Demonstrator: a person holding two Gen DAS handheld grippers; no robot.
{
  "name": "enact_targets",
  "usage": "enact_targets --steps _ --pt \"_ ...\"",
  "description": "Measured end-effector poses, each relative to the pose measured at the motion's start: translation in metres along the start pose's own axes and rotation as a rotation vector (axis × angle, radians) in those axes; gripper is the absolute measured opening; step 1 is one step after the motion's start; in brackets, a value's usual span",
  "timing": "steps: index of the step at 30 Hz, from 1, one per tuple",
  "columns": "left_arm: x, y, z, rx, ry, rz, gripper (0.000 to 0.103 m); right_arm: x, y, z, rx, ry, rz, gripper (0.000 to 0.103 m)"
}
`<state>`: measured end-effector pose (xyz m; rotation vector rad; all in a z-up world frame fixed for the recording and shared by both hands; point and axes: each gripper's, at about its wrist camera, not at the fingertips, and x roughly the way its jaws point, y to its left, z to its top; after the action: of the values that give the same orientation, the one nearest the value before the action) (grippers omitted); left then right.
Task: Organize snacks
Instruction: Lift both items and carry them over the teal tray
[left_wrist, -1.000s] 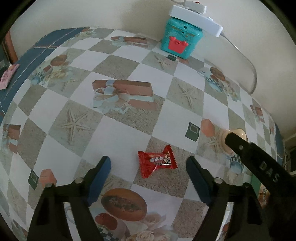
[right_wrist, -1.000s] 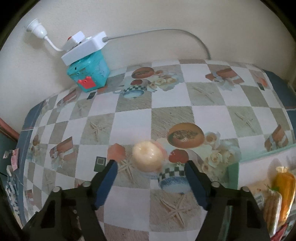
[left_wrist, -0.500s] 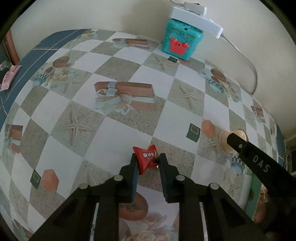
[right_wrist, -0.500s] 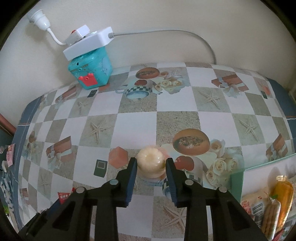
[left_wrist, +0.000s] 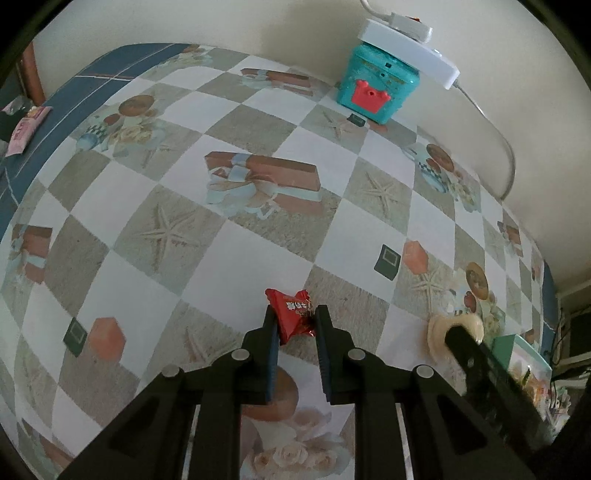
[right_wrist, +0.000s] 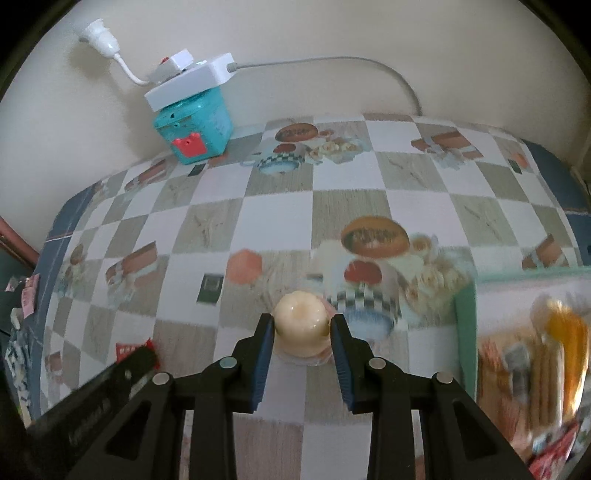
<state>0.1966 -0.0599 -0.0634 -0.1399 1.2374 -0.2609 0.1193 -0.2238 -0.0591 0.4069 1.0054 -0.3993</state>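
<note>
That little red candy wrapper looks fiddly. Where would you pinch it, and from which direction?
Across its puffed middle, coming steeply from above. The red candy wrapper lies flat on the tablecloth with thin crinkled ends, so only the middle offers bulk. The left gripper is shut on it there.

– Where's everything on the table (left_wrist: 258, 122)?
– The toy box (left_wrist: 376, 88) stands at the back by the wall, power strip (left_wrist: 406, 50) on top. My candy (left_wrist: 293, 314) lies left of my jelly cup (right_wrist: 301, 319); the snack bin (right_wrist: 466, 325) sits right
</note>
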Motion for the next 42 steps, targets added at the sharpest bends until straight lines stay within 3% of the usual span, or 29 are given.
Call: enact_targets --steps 3,5,6,13,17,19,21,31,42 --pt "-0.011 0.002 -0.002 -0.008 0.007 0.008 0.019 -0.016 0.004 -0.011 -0.016 -0.016 -0.005 0.032" --pt "-0.022 0.003 -0.004 -0.015 0.004 0.003 0.019 -0.028 0.008 -0.017 -0.024 -0.028 0.002 0.026" --pt "-0.028 0.003 -0.005 -0.017 0.003 0.003 0.019 -0.035 0.009 -0.020 -0.023 -0.034 0.009 0.018" --pt "-0.072 0.014 -0.010 -0.050 -0.014 -0.001 0.019 -0.064 0.018 -0.034 -0.038 -0.042 0.013 0.018" --pt "-0.080 0.028 -0.014 -0.101 -0.005 -0.001 0.019 -0.059 0.008 -0.031 0.017 -0.015 0.049 0.023" --pt "-0.076 0.032 -0.015 -0.117 0.005 -0.012 0.019 -0.051 0.005 -0.028 0.024 -0.001 0.050 0.041" --pt "-0.071 0.034 -0.014 -0.127 0.016 -0.020 0.019 -0.045 0.003 -0.026 0.032 0.015 0.046 0.051" --pt "-0.051 0.037 -0.010 -0.144 0.054 -0.049 0.019 -0.001 -0.006 -0.031 0.047 0.131 0.017 0.051" --pt "-0.055 0.034 -0.014 -0.139 0.068 -0.053 0.019 -0.009 -0.010 -0.041 0.069 0.126 0.018 0.048"
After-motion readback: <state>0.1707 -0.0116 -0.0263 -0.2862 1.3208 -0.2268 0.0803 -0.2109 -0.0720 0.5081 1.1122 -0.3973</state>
